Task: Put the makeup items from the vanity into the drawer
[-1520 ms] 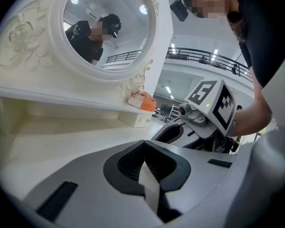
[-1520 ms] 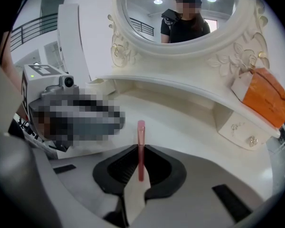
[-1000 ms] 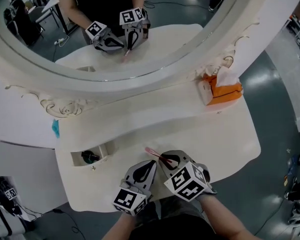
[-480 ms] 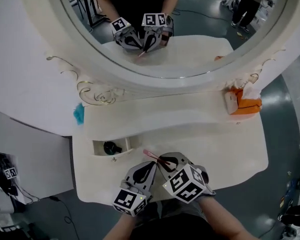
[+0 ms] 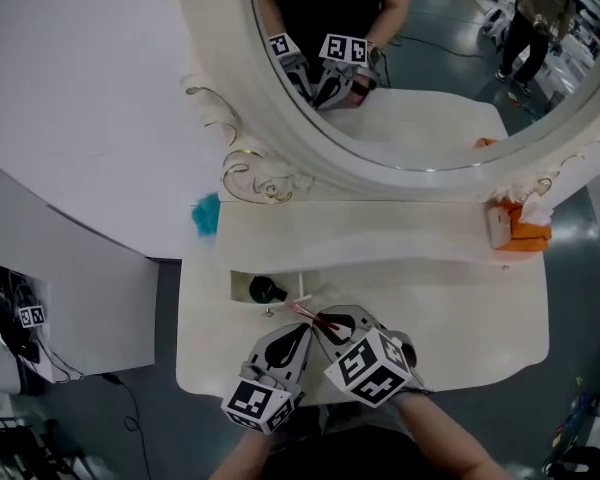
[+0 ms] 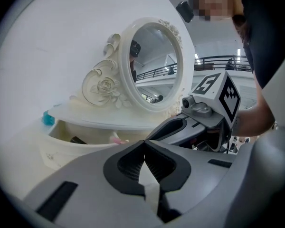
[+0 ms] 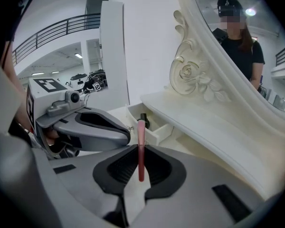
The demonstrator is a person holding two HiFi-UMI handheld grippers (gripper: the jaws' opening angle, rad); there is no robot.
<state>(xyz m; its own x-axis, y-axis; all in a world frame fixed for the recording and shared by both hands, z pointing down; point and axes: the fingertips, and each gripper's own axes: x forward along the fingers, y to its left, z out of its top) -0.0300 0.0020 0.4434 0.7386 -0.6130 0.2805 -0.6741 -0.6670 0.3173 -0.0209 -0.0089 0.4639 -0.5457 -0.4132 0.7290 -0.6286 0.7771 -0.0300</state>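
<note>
- Pink makeup stick (image 7: 141, 146): pinched upright between fingers of my right gripper (image 7: 141, 169).
- My left gripper (image 6: 144, 161): fingers pressed together.
- Drawer (image 5: 238, 280): open, black item (image 5: 265, 290) inside.

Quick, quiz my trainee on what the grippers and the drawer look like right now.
1. True or false: the left gripper has its jaws wide apart.
2. The right gripper is shut on: A) a pink stick; B) a comb; C) a tissue.
3. What colour is the makeup item lying in the open drawer?

Key: 1 false, the jaws are together with nothing between them; 2 A; 3 black.
</note>
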